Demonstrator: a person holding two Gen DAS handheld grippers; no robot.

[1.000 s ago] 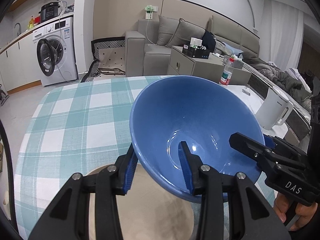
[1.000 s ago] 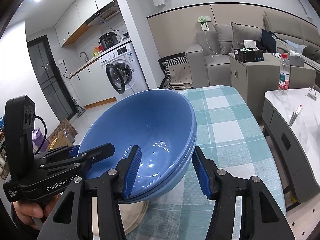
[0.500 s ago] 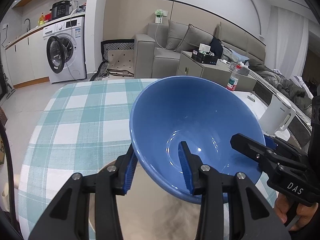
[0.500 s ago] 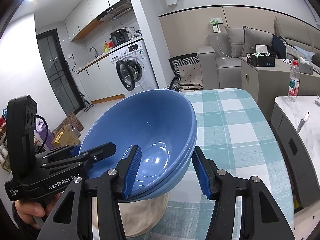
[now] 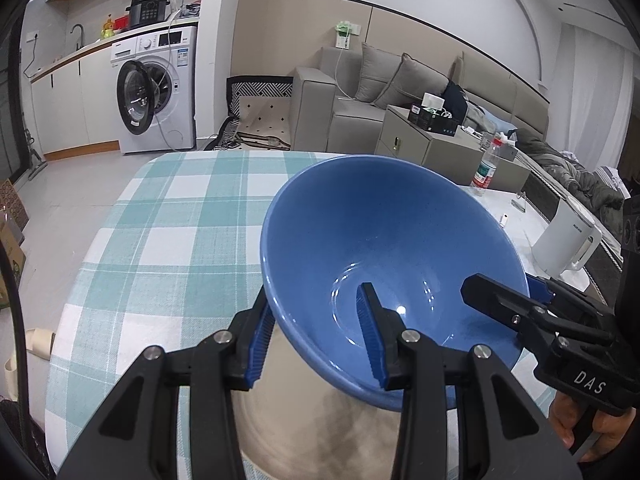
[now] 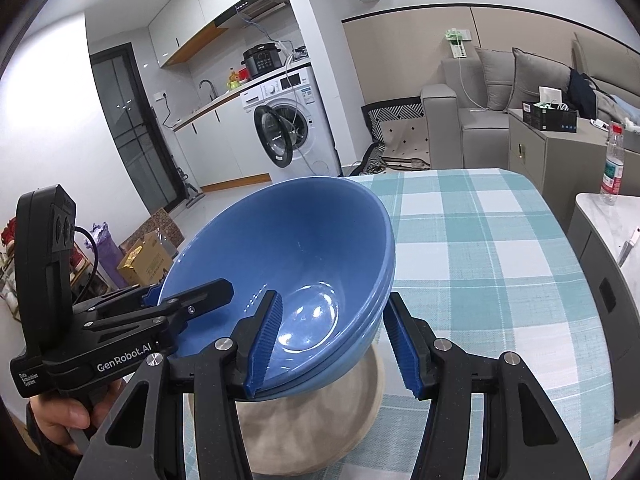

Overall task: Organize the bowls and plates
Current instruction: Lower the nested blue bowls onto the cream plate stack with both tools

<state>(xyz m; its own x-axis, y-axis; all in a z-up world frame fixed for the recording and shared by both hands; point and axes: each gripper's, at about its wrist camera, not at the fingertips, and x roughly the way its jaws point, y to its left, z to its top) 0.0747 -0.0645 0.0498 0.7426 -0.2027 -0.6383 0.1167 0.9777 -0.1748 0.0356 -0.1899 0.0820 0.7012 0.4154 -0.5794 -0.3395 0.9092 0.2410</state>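
Observation:
Two nested blue bowls (image 5: 384, 240) (image 6: 288, 248) are held in the air above a beige plate (image 5: 304, 436) (image 6: 320, 428) on the checked table. My left gripper (image 5: 316, 344) is shut on the bowls' near rim, one finger inside and one outside. My right gripper (image 6: 334, 344) is shut on the opposite rim the same way. Each gripper shows in the other's view: the right one in the left wrist view (image 5: 520, 308), the left one in the right wrist view (image 6: 176, 300). The double rim shows in the right wrist view.
The round table wears a teal-and-white checked cloth (image 5: 180, 220) (image 6: 480, 240). A white kettle (image 5: 568, 240) and a water bottle (image 5: 486, 168) stand on a marble side table to the right. A washing machine (image 5: 156, 88) and sofa lie beyond.
Both grippers, still gripping the bowls, have risen and tilted a little, so more of the room shows behind. The bowls stay over the beige plate.

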